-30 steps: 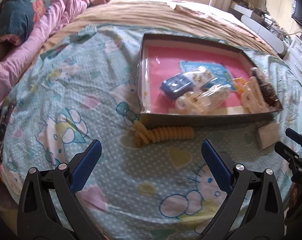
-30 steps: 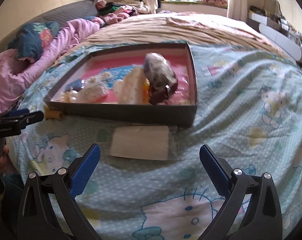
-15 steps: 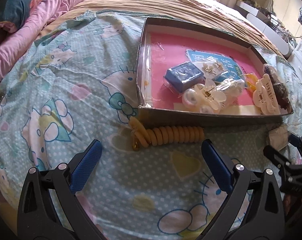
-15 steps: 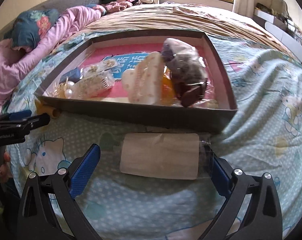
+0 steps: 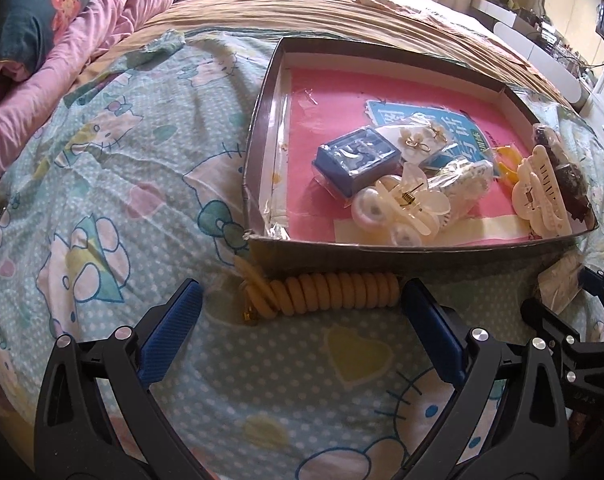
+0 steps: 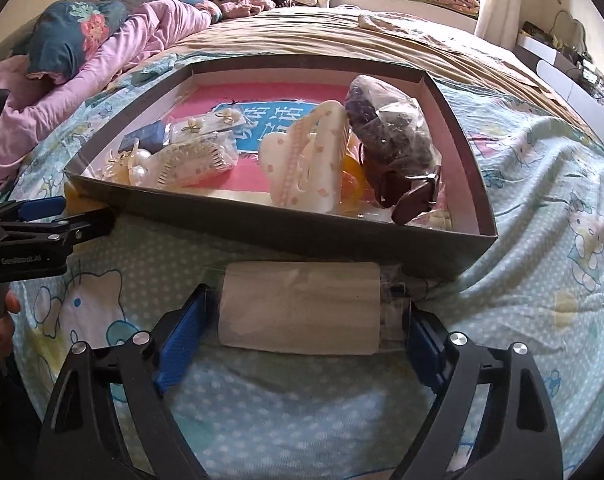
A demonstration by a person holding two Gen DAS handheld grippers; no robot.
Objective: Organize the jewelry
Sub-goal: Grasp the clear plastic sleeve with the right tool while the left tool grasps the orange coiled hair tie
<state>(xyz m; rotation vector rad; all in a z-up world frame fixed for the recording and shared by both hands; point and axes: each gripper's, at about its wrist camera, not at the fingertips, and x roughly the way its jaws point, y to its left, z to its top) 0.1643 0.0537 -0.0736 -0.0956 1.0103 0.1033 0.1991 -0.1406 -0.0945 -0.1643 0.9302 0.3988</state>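
A shallow cardboard box (image 5: 257, 152) with a pink floor lies on the bed and holds several packed hair clips and jewelry pieces; it also shows in the right wrist view (image 6: 285, 220). A yellow spiral hair tie (image 5: 322, 290) lies on the sheet against the box's near wall. My left gripper (image 5: 302, 312) is open, its fingers on either side of the tie. A beige card in a clear sleeve (image 6: 302, 308) lies before the box. My right gripper (image 6: 306, 332) is open, its fingers flanking the card.
The blue cartoon-print sheet (image 5: 121, 160) covers the bed. A pink quilt (image 6: 113, 52) and a dark floral pillow (image 6: 73, 36) lie at the far left. White furniture (image 5: 542, 52) stands at the far right. The left gripper shows at the left edge (image 6: 41, 224).
Both grippers have moved forward and down toward the box. The spiral tie now sits between the left fingers, and the card between the right fingers. Both jaws stay open.
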